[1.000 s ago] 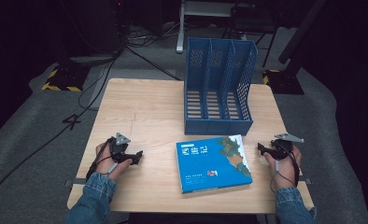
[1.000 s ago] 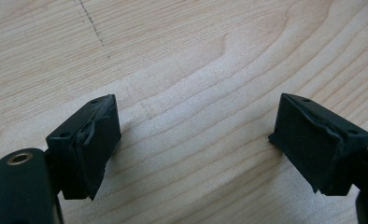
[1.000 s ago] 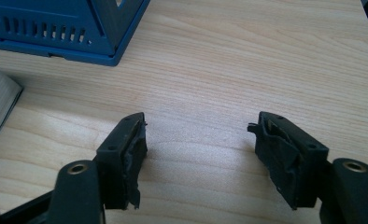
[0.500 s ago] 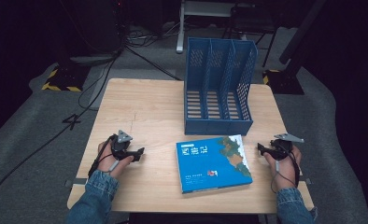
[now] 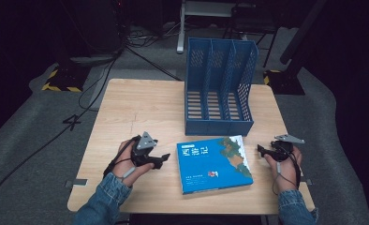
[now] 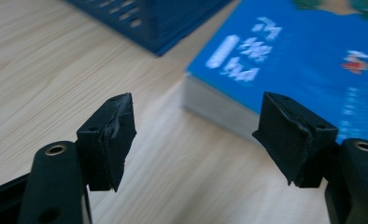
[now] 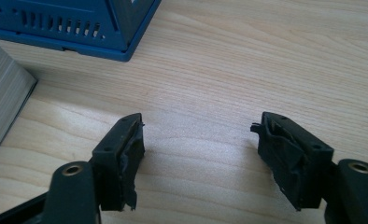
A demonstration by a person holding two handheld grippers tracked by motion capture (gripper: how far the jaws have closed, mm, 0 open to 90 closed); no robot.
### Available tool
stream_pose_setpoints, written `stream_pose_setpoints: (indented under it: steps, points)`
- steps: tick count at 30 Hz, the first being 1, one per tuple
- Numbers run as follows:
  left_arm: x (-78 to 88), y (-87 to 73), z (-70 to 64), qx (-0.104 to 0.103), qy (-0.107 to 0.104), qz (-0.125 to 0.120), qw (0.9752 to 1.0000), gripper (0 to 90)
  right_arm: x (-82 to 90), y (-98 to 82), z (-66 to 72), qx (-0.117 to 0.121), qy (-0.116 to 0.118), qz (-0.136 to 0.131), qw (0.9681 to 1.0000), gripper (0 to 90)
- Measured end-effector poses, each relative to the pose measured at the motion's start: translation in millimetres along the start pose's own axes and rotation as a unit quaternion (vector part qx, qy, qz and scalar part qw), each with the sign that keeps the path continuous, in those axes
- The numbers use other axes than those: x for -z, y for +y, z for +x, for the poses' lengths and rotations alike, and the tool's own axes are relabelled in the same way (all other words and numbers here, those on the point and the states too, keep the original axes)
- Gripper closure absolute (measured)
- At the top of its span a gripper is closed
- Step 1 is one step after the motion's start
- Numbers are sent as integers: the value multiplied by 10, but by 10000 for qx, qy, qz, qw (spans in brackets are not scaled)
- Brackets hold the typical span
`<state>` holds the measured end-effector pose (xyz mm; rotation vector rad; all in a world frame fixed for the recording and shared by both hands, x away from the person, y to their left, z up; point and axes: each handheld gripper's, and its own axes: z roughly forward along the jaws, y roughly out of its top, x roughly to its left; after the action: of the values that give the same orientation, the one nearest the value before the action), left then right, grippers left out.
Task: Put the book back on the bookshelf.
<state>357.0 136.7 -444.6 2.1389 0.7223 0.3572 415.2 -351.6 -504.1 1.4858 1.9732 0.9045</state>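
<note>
The blue book (image 5: 213, 163) lies flat at lower centre of the tabletop (image 5: 140, 108). The left gripper (image 5: 163, 158), fingers apart and empty after just closing somewhat, is beside its left edge. The right gripper (image 5: 260, 149) at lower right has just widened, empty.

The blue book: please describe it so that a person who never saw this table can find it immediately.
On the wooden table, look in front of the tall blue file rack, toward the person's edge. The blue book lies flat there, between the two hands. Unlike the upright, perforated rack, it is flat and has white characters and a map-like picture on its cover.
</note>
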Motion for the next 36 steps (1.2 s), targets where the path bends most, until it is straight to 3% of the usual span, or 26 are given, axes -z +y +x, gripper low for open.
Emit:
stream_pose_setpoints:
  steps: [4, 9, 13, 16, 21, 23, 26, 31, 34, 35, 36]
  points:
    - [-87, 75, -240, -413, -505, 92, 9978, 267, 3, -3, 2, 33, 25, 2, 10000, 319]
    - [-227, 109, -400, -669, -727, 259, 9948, 266, 13, -11, 9, 64, 69, 6, 10000, 319]
    - [-288, 111, -512, -956, -979, 370, 9899, 247, 19, -15, 12, 64, 84, 10, 9999, 319]
    - [-338, 95, -587, -1058, -1082, 451, 9875, 232, 19, -15, 12, 65, 83, 13, 9999, 319]
    - [-442, 39, -648, -1175, -1043, 747, 9847, 230, 18, -15, 14, 62, 81, 8, 9999, 319]
    - [-468, 24, -653, -1078, -1054, 693, 9861, 205, 19, -16, 14, 65, 82, 7, 9999, 319]
    - [-470, 23, -657, -1096, -1047, 688, 9860, 204, 19, -16, 15, 66, 83, 7, 9999, 319]
    - [-462, 2, -591, -826, -1119, 570, 9886, 220, 20, -17, 16, 72, 86, 8, 9999, 319]
    - [-430, 2, -492, -506, -788, 553, 9941, 240, 20, -17, 16, 74, 87, 9, 9999, 319]
    - [-430, 2, -492, -506, -788, 553, 9941, 226, 21, -17, 17, 67, 85, 13, 9999, 319]
    - [-423, -6, -436, -334, -491, 753, 9954, 226, 21, -17, 17, 67, 85, 13, 9999, 319]
